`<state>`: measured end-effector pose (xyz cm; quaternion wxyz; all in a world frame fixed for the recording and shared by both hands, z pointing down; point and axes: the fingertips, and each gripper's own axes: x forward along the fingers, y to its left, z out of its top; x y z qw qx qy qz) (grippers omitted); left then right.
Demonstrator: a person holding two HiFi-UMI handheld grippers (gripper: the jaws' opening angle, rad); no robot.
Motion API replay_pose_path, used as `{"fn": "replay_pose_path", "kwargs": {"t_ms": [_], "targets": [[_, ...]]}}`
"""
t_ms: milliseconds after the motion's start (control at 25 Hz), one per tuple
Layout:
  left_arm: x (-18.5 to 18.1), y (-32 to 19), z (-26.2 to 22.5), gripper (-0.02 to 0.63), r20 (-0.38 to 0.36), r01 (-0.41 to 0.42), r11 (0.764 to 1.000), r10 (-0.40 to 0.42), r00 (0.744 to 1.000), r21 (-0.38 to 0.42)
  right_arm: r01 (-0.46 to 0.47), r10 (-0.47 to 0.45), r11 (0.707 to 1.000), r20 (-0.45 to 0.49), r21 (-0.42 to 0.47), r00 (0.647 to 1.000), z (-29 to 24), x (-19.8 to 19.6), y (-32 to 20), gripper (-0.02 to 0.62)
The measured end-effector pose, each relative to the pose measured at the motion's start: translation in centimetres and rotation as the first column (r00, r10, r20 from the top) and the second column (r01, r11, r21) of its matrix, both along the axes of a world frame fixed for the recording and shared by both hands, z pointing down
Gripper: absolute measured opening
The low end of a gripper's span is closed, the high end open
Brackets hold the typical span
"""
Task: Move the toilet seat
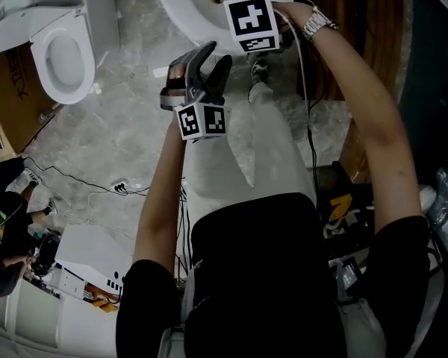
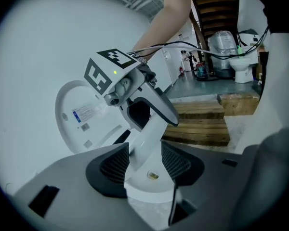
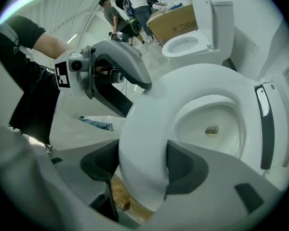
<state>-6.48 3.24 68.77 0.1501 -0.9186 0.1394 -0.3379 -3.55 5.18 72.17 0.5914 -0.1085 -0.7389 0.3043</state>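
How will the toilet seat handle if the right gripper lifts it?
Probably stiff: the toilet seat holds its ring shape, pinched by the right gripper. Its glossy, rounded surface may slip between the pads. Looks thick, so likely heavy.

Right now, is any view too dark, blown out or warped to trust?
Head view: dim, lower half murky, toilet bowl bright. Left gripper view: fisheye, dark corners, labelled lid barely stands out from white. Right gripper view: sharp, fisheye bends the toilet seat in the right tongs.
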Motion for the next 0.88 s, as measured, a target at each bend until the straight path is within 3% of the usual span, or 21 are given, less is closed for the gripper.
{"fn": "replay_pose_path", "kwargs": {"t_ms": [280, 480, 560, 680, 880], "targets": [[1.1, -1.0, -0.9, 0.204, 0.063, -0.045, 0.999, 0.043, 0.997, 0.027, -0.022, 0.022, 1.000, 0.025, 0.017, 0.999, -1.2, 0.3, -0.5, 0.279], [1.3, -1.1, -1.4, 0.195, 0.100, -0.087, 0.996, 0.086, 0.991, 0.008, -0.090, 0.079, 0.983, 0.071, 0.158, 0.994, -1.7, 0.1, -1.0, 0.279], [1.4, -1.3, -1.8, 0.192, 0.101, -0.085, 0.996, 0.083, 0.991, 0.014, -0.121, 0.097, 0.956, 0.103, 0.267, 0.990, -2.2, 0.0, -1.5, 0.279], [1.7, -1.7, -2.6, 0.192, 0.102, -0.082, 0.996, 0.079, 0.992, 0.019, -0.166, 0.123, 0.892, 0.127, 0.420, 0.984, -2.7, 0.2, -2.0, 0.279], [1.9, -2.6, -3.8, 0.192, 0.107, -0.097, 0.995, 0.093, 0.990, 0.033, -0.213, 0.173, 0.780, 0.124, 0.588, 0.977, -3.7, 0.8, -3.5, 0.279]]}}
